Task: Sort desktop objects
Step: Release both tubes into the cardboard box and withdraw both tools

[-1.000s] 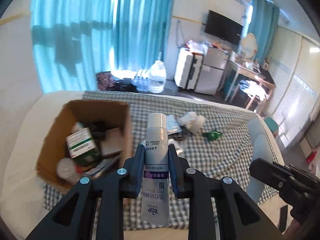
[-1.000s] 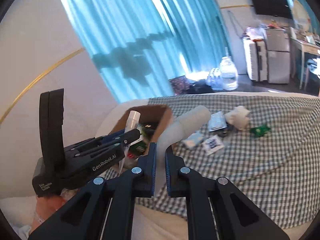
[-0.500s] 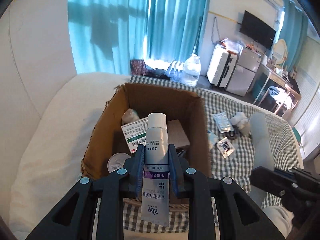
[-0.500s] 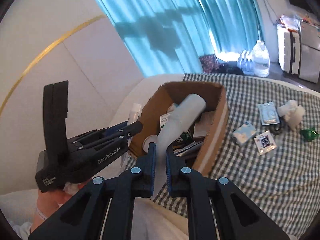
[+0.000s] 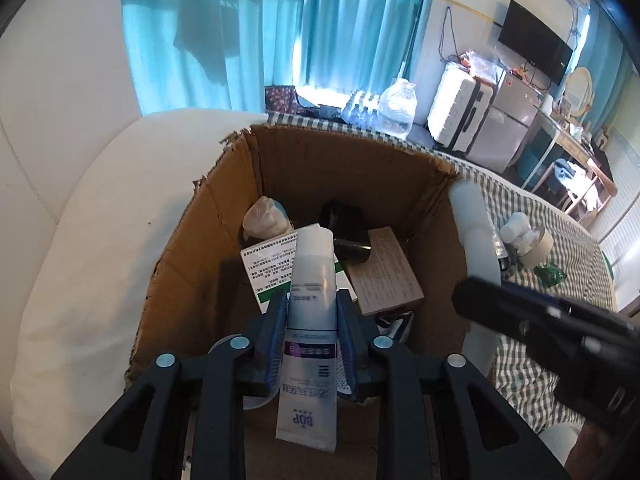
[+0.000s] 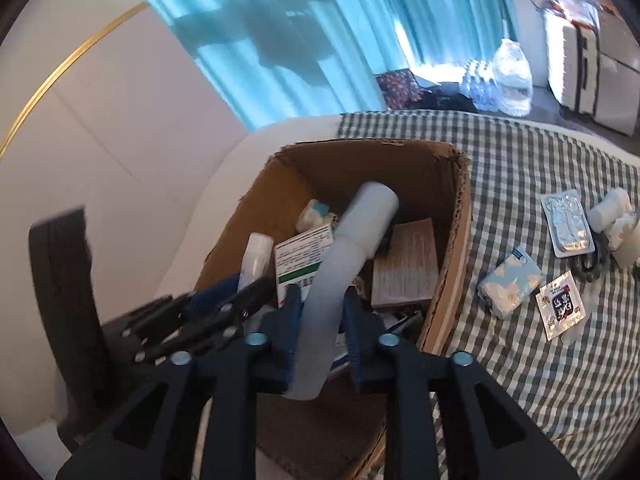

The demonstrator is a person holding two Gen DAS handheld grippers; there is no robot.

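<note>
— What can you not see well from where you stand?

— The bottom of the cardboard box [image 5: 224, 216] is crowded. Behind the green-and-white carton [image 5: 276, 258] there is a dark round thing I cannot name, and a pale wrapped lump [image 5: 264, 220] in the far left corner of the box. The tail of the white tube [image 5: 310, 320] is cut by the lower frame of the tongs. The right tongs look smeared in the left camera, so their shape is unclear there.

— And the tongs?

— The left gripper [image 5: 312, 312] is above the box, its jaws are opening. The white tube with purple band is between them, cap pointing into the box; the pads seem to be at its sides, but I cannot tell if they press. The right gripper [image 6: 320, 312] is also above the box and its jaws are opening. The frosted bent tube [image 6: 352, 240] is between them, a narrow gap shows on each side, its wide end over the carton.

— Outside the box?

— To the right of the box, on the checked cloth [image 6: 520, 168], lie a tissue pack [image 6: 510, 286], a small sachet [image 6: 560, 306] and a blister pack [image 6: 566, 224].
</note>
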